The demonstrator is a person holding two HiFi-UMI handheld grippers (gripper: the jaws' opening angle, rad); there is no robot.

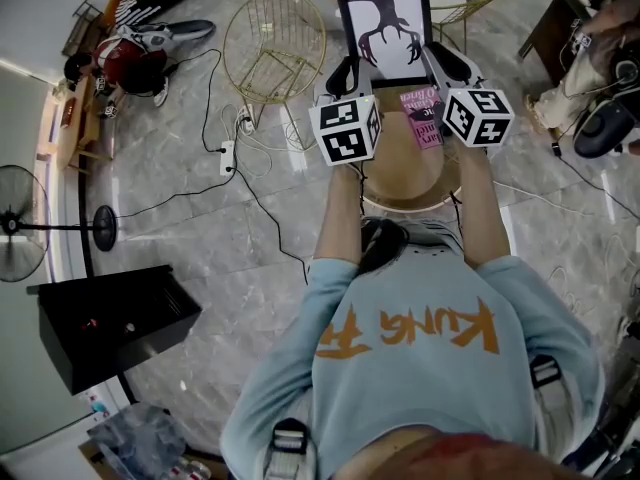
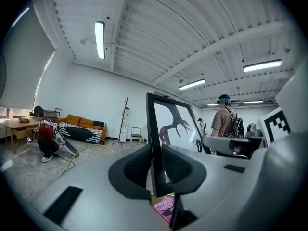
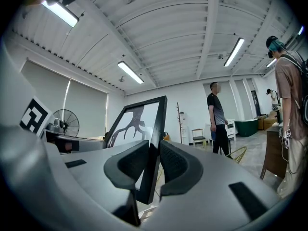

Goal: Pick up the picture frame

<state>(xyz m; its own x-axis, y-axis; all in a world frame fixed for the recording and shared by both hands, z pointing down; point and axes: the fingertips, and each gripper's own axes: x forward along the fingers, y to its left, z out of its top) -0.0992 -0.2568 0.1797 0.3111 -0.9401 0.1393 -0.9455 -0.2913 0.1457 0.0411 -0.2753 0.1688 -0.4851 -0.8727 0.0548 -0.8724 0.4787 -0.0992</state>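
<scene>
The picture frame (image 1: 387, 30) is black with a dark antler print on white. It is held upright in the air above a round wooden stool (image 1: 405, 168). My left gripper (image 1: 343, 76) is shut on the frame's left edge (image 2: 153, 143), and my right gripper (image 1: 436, 66) is shut on its right edge (image 3: 155, 148). In both gripper views the thin black edge stands pinched between the dark pads. A pink book (image 1: 424, 114) lies on the stool under the frame and shows again as the pink book (image 2: 165, 208) below the left jaws.
A gold wire basket (image 1: 273, 46) stands left of the frame, another wire chair (image 1: 465, 3) behind it. Cables and a power strip (image 1: 228, 156) lie on the marble floor. A black box (image 1: 110, 320) and a fan (image 1: 22, 223) stand at left. People (image 3: 217, 117) stand around the room.
</scene>
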